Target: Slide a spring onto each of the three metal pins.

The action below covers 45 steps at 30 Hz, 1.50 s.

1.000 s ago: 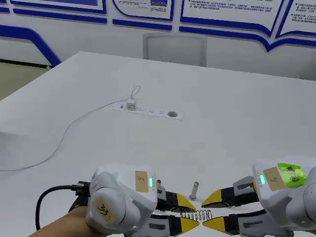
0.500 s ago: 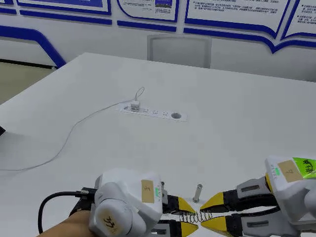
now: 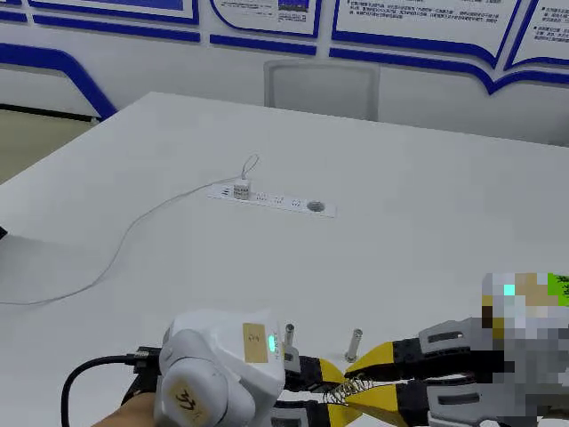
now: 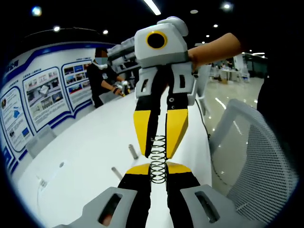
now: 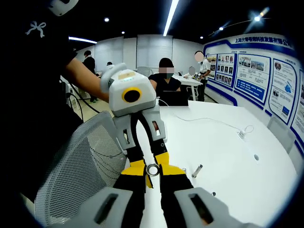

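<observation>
A small coil spring (image 3: 349, 386) hangs level between the two grippers just above the white table (image 3: 400, 240). My left gripper (image 3: 336, 390), at the bottom left, is shut on one end of it. My right gripper (image 3: 360, 388) comes from the right and is shut on the other end. In the left gripper view the spring (image 4: 157, 164) runs from my own jaws up into the right gripper (image 4: 157, 153). In the right gripper view its end shows as a ring (image 5: 152, 169). Two metal pins (image 3: 289, 336) (image 3: 354, 342) stand just behind the jaws.
A white power strip (image 3: 276, 202) with a plug (image 3: 240, 189) and a thin cable (image 3: 124, 240) lies mid-table. A grey chair (image 3: 320, 87) stands at the far edge. A mesh chair (image 4: 256, 166) is close beside the near edge. People sit at desks further off.
My right gripper has moved left and its jaws have shut on the spring's free end. The left gripper has kept its hold. The camera has shifted a little.
</observation>
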Available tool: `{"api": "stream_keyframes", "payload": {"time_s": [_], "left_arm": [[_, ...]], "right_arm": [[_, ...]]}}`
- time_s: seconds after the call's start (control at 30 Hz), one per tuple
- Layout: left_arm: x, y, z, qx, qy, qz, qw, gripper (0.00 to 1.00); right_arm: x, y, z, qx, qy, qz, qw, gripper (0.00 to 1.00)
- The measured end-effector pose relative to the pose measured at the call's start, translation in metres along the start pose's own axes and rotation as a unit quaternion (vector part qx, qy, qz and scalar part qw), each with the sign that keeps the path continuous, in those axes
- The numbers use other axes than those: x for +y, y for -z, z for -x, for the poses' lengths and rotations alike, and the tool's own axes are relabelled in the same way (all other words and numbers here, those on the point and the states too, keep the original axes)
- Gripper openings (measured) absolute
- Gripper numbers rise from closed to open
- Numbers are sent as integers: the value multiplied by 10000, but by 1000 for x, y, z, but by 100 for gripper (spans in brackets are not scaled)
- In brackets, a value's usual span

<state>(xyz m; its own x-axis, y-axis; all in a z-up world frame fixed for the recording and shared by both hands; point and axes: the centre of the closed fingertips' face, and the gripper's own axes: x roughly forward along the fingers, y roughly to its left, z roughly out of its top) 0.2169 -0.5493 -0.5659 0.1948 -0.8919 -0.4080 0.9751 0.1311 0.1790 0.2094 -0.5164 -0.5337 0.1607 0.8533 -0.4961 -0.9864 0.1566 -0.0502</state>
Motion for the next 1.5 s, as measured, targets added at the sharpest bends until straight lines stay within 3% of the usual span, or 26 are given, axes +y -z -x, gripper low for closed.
{"api": "stream_keyframes", "payload": {"time_s": [0.07,0.23,0.43,0.57,0.63,0.9,0.97,1.03,1.2,1.33,1.5], "left_arm": [[1,0,0,-3,-35,32,10000,10],[3,-3,3,-206,-25,444,9988,11],[9,-5,5,-288,-165,420,9986,14],[14,-6,7,-426,-325,438,9976,32],[16,-4,8,-411,-388,465,9973,37],[28,8,14,-376,-715,649,9946,55],[27,10,15,-418,-713,963,9919,59],[28,11,18,-469,-767,977,9912,68],[31,25,23,-350,-974,1060,9890,80],[36,39,31,-302,-1174,1390,9828,90],[42,50,40,-234,-1469,1450,9782,99]], "right_arm": [[0,0,0,12,30,42,10000,11],[-2,-6,1,-125,104,-152,9998,10],[-8,-10,2,-101,183,-119,9997,10],[-14,-10,3,-53,240,-70,9997,10],[-17,-11,5,-45,276,-54,9996,11],[-26,-8,8,4,416,-44,9991,11],[-29,-7,9,21,454,-57,9990,11],[-32,-4,10,43,489,-95,9987,11],[-41,1,13,101,606,-150,9980,11],[-49,8,15,174,721,-218,9970,11],[-59,14,17,236,811,-275,9960,11]]}}
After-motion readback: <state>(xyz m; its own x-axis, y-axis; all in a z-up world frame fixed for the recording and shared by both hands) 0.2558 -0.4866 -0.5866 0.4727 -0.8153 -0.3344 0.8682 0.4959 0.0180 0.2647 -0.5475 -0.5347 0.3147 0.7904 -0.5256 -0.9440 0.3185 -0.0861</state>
